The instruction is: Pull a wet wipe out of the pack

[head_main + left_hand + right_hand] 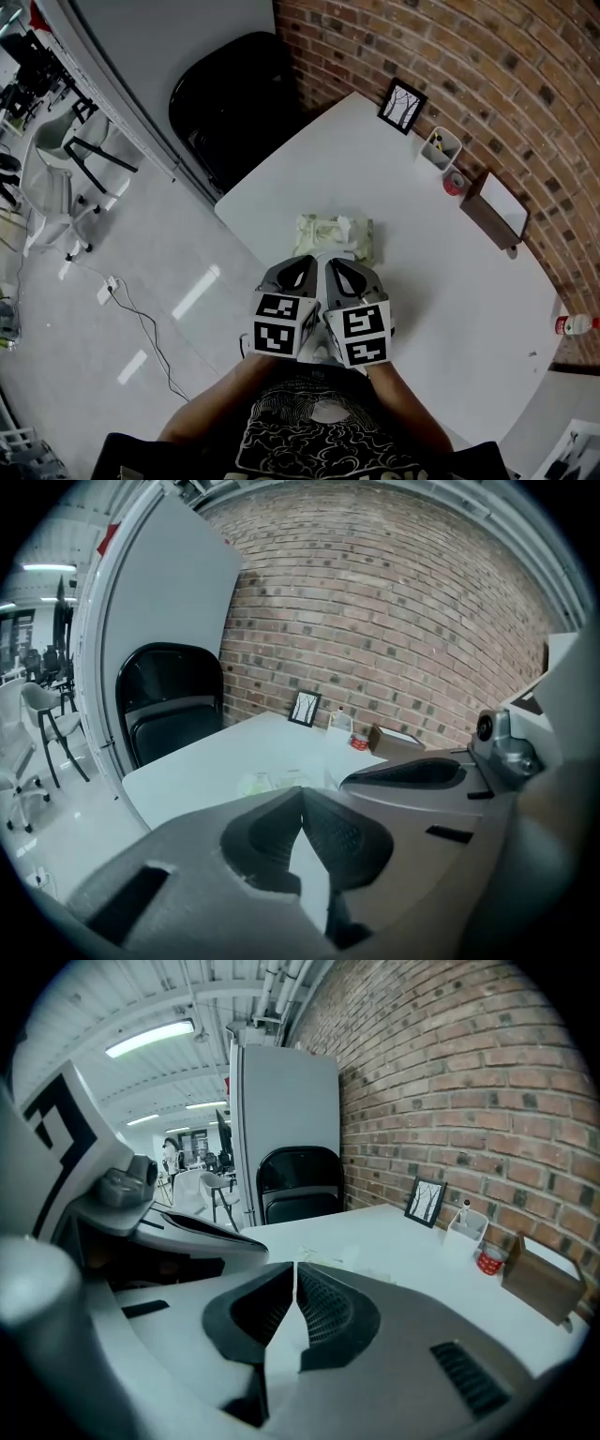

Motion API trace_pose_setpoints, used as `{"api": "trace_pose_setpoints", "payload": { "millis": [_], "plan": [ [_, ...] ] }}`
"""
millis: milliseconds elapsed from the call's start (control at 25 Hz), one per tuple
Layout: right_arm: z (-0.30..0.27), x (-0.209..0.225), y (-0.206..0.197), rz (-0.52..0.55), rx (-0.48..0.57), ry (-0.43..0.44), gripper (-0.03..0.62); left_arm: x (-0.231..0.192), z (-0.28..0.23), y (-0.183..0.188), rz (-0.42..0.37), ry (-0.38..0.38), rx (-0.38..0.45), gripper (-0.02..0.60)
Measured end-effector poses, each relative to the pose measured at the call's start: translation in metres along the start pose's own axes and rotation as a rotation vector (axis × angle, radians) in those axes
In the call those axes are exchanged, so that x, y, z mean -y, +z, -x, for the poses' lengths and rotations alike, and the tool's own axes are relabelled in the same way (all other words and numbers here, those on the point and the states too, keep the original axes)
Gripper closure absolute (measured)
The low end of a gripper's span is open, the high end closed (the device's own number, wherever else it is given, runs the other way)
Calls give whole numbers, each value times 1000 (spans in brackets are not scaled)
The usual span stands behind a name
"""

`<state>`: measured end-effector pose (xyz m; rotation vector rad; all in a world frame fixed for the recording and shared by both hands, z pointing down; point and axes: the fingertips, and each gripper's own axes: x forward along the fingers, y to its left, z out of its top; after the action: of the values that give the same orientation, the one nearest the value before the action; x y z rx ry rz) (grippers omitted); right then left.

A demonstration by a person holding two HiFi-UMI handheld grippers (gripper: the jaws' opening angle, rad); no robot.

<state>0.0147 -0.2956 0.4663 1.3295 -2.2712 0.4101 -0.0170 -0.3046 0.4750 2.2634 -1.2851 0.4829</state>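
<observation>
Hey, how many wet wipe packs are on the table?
1. The wipe pack lies on the white table, just ahead of the left gripper and right gripper, both shut.

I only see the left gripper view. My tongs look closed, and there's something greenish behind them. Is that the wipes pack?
Observer: Yes. In the head view the wipes pack lies flat on the white table, just ahead of the left tongs and the right tongs.
Kid: Are my other tongs open?
Observer: No, the right tongs are closed, with nothing between them.
Kid: Is a wipe sticking out?
Observer: Something white shows on top of the pack; I can't tell if it's a wipe.
</observation>
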Motion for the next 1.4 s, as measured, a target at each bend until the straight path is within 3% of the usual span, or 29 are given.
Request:
{"api": "trace_pose_setpoints", "payload": {
  "millis": [520,800,960,1400],
  "plan": [
    [-54,22,-2,-19,-74,-70,572,-29,-42,14,-45,-62,-41,569],
    [-68,26,-4,-23,-95,-85,565,-39,-53,12,-51,-71,-60,569],
    [-76,28,-10,-31,-127,-85,513,-43,-57,13,-49,-74,-62,569],
    [-84,38,-17,-97,-143,-110,516,-49,-59,11,-47,-72,-73,569]
  ]
}}
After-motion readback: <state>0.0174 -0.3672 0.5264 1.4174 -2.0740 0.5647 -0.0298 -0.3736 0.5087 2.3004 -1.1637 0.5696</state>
